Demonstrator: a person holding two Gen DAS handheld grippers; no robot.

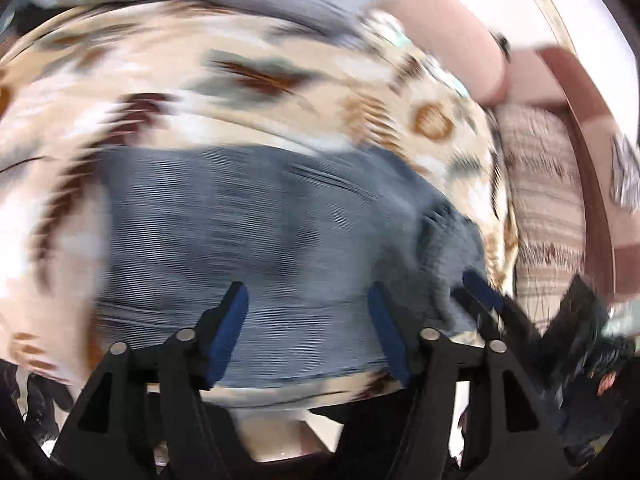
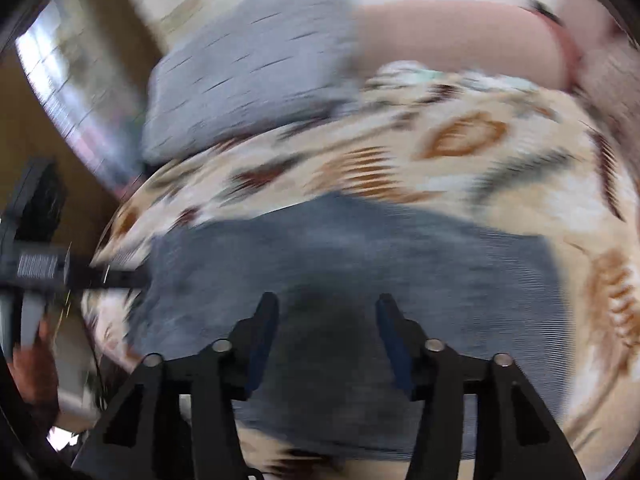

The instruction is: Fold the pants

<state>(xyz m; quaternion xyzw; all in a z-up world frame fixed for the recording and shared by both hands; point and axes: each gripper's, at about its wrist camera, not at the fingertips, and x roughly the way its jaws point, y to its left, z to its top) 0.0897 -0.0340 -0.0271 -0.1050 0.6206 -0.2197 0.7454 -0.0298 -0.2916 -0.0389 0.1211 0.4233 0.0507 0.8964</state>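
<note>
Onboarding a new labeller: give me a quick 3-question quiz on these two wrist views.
1. True or false: the left hand-held gripper is shut on the pants.
2. What do the pants lie on? A) bare wood B) patterned blanket C) tiled floor
3. Fill in: at the far edge of the blanket, beside the pink pillow, lies a ____ pillow.

Key: 1 false, its jaws stand apart, as do those of the right hand-held gripper; 2 B; 3 grey.
</note>
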